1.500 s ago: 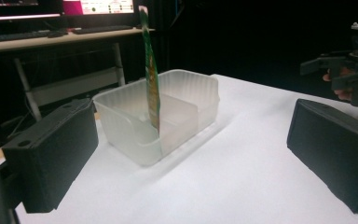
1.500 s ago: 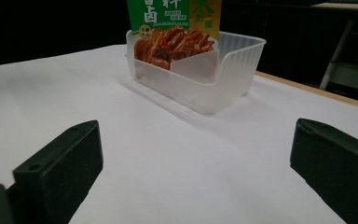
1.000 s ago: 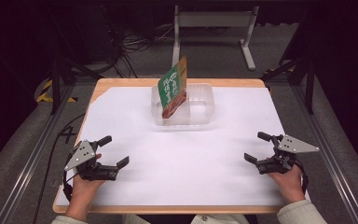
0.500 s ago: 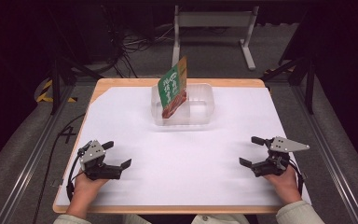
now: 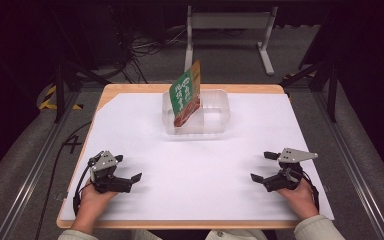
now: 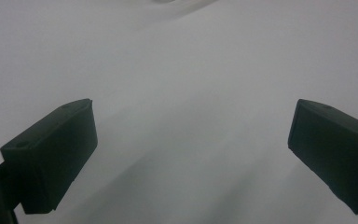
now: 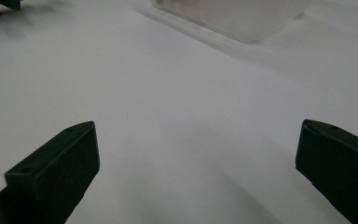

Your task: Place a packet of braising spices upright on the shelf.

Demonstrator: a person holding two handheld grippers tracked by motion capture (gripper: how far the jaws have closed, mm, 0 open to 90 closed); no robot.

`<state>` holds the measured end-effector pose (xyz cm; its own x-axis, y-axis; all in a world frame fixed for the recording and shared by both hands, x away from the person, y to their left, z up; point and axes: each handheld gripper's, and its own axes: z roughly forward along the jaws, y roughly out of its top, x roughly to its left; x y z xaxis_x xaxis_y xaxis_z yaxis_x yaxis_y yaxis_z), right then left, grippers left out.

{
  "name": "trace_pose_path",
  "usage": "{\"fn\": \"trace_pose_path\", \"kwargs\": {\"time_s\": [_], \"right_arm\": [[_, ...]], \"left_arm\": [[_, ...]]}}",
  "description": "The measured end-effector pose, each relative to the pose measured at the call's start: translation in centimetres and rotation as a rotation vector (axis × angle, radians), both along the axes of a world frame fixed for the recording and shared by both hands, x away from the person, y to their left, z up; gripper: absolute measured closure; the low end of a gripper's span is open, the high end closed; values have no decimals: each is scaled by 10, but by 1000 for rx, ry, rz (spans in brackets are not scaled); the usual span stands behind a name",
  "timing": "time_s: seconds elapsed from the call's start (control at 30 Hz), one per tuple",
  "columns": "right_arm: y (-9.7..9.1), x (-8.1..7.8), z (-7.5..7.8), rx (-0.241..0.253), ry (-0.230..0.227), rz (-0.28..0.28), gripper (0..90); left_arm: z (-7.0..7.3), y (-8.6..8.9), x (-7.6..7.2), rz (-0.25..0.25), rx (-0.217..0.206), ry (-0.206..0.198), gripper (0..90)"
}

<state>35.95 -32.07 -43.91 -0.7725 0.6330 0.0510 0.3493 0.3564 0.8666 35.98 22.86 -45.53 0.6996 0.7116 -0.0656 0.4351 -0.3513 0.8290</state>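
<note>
A green and red snack packet (image 5: 186, 97) stands tilted in a clear plastic container (image 5: 220, 114) at the far middle of the table. My left gripper (image 5: 129, 167) rests low at the near left, open, with nothing between its black jaws (image 6: 191, 135). My right gripper (image 5: 260, 166) sits at the near right, also open and empty (image 7: 196, 154). In the right gripper view the container (image 7: 242, 16) shows blurred at the top. Both grippers are well short of the container.
A white sheet (image 5: 195, 165) covers the wooden table (image 5: 130, 89). Dark floor with cables (image 5: 145, 47) and a metal stand (image 5: 227, 22) lie beyond the far edge. Rails run along both sides of the table.
Both hands have shifted slightly inward and toward the near edge, staying low over the sheet. Both grippers remain open. The packet and container have not moved.
</note>
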Motion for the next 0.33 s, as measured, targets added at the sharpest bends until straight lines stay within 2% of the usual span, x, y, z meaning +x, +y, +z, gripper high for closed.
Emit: {"fn": "trace_pose_path", "kwargs": {"time_s": [0.33], "right_arm": [[0, 1, 0, 8, 17, -1, 0]], "left_arm": [[0, 1, 0, 4, -7, -3, 13]]}}
